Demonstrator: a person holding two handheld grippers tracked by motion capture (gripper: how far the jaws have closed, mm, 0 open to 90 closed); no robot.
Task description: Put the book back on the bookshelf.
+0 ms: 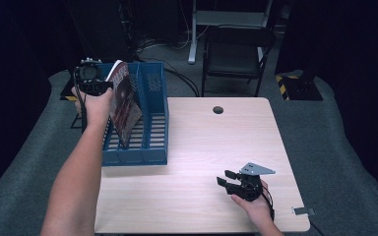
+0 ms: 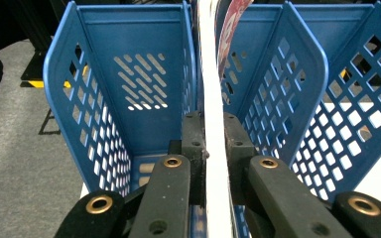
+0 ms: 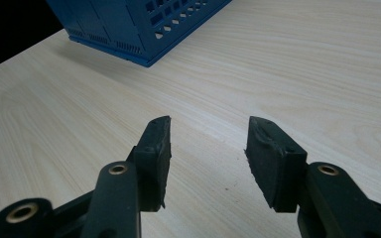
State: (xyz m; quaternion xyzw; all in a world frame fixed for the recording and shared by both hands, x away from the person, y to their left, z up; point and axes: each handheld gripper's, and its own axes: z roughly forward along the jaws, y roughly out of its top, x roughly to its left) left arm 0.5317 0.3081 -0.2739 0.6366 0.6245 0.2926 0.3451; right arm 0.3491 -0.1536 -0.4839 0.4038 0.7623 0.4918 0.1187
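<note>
The left gripper is held up at the far left end of the blue file rack, and its jaws are pressed tight on a magazine, pinching it near its upper edge. In the left gripper view the two black pads sit flat against either side of the magazine's white page block, with no gap showing between pad and paper. The magazine hangs tilted, its dark red cover facing the right side of the high view, and its lower end reaches down into the rack, in the slot next to the rack's left one, close beside a divider wall; whether the bottom edge touches the rack floor I cannot tell. The rack stands on the left part of the pale wooden worktop. The right gripper rests low over the near right part of the worktop, well apart from the rack, its grey three-cornered plate on top. Its jaws stand spread with bare wood visible between the pads, holding nothing.
</note>
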